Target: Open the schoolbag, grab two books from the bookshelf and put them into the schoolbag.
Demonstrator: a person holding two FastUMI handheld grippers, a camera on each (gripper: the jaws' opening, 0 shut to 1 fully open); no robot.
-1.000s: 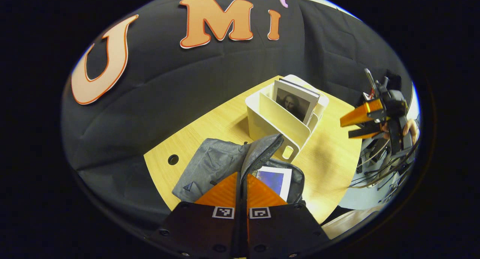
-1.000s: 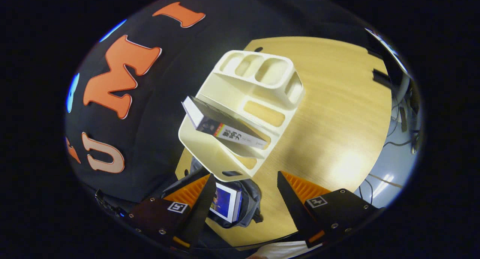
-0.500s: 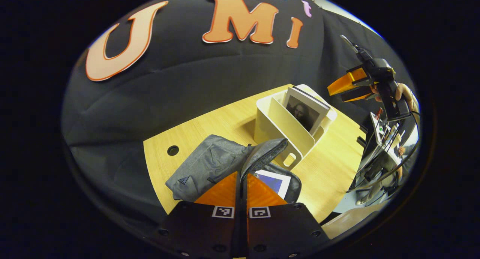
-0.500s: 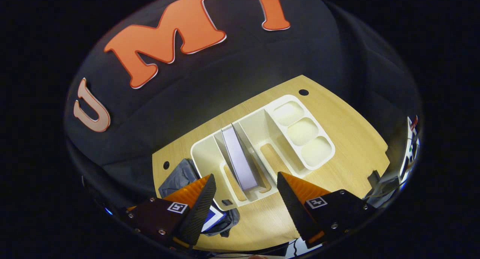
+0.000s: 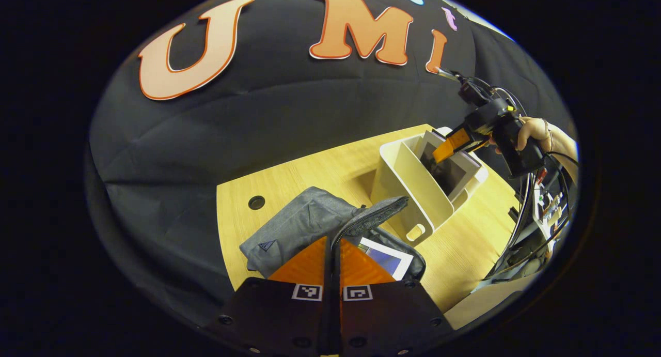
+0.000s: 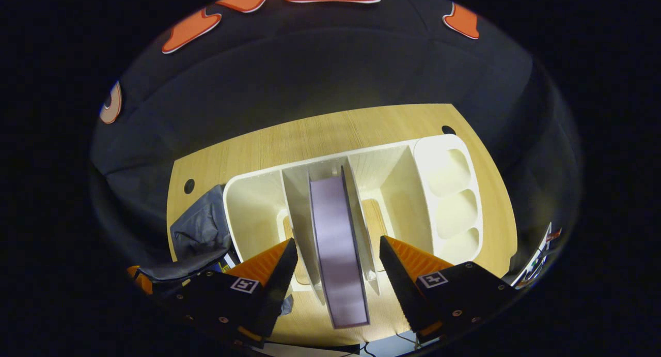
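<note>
Light: dim booth, overhead glow brightest on the table (image 6: 320, 135) at frame centre.
Shadows: soft, left of the bookshelf (image 5: 413, 176).
Distortion: strong fisheye bending at edges.
Blur: lower rim slightly soft.

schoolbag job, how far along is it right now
Done: the grey fabric schoolbag lies unzipped on the wooden table, and a blue-covered book already sits inside. In hand: the left gripper pinches the bag's flap up, while the right gripper, open, straddles the second book standing in the cream plastic bookshelf. Left: grip that book and put it in the bag.
</note>
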